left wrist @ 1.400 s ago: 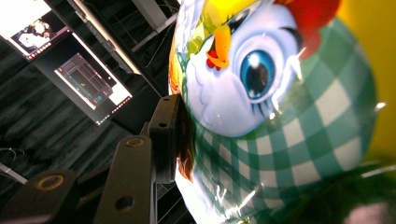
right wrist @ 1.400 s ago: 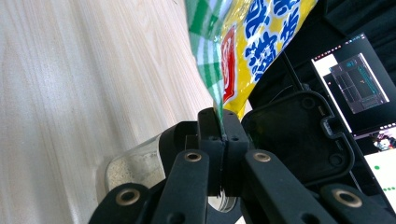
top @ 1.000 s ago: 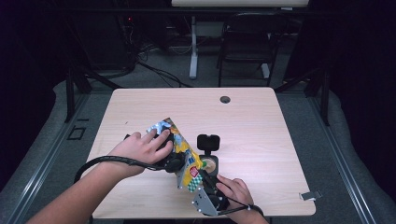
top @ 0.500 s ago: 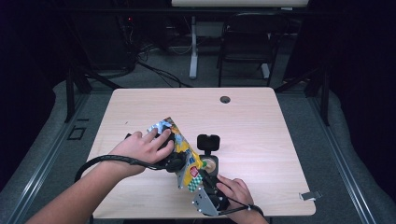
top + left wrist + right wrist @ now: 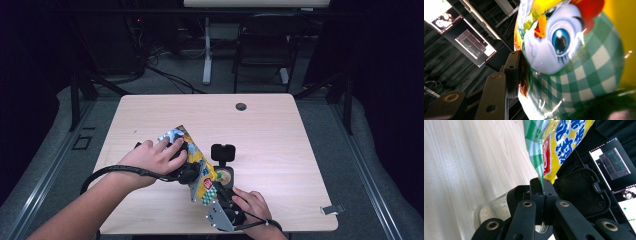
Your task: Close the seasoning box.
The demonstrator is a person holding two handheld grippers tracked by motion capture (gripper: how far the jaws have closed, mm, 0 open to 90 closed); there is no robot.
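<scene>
A yellow snack bag (image 5: 196, 162) with green checks and a cartoon chicken (image 5: 564, 50) is held tilted above the wooden table (image 5: 290, 150). My left gripper (image 5: 190, 170) is shut on the bag's middle. One black pad (image 5: 514, 72) presses its side; the other jaw is hidden behind the bag. My right gripper (image 5: 541, 195) is shut on the bag's lower sealed edge (image 5: 537, 165), near the table's front edge (image 5: 214, 196). Right beside the bag stands a small clear jar (image 5: 225, 176) of sandy grains (image 5: 495, 211), with its black flip lid (image 5: 223, 151) standing open.
A small dark round hole (image 5: 241, 106) sits near the table's far edge. A metal clip (image 5: 332, 209) lies at the front right corner. A dark chair (image 5: 260, 45) and a white table leg (image 5: 206, 50) stand beyond. Bare wood stretches to the right and far side.
</scene>
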